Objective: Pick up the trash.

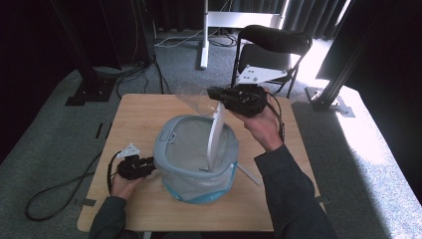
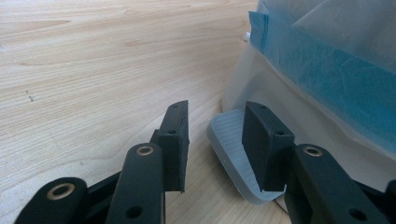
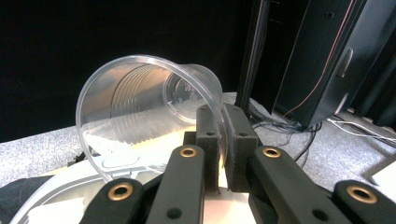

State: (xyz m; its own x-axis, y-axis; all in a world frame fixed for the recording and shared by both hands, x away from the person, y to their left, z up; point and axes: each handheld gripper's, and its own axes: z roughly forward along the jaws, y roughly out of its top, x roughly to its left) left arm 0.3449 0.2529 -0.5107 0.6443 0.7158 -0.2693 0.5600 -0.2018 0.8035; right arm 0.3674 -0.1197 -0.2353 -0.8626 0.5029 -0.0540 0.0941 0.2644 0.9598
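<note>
I have the clear plastic cup (image 3: 140, 107) pinched by its rim in my right gripper (image 1: 238, 97), tipped above the bin (image 1: 171, 149) at twelve o'clock. My left gripper (image 2: 215, 140) sits unclenched astride the bin's pedal (image 2: 233, 149). Next, I judge: release over the opening.

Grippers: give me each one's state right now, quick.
Left gripper: open, jaws astride the bin's grey pedal, not clamped.
Right gripper: shut on the clear plastic cup, pinching its rim above the bin.
</note>
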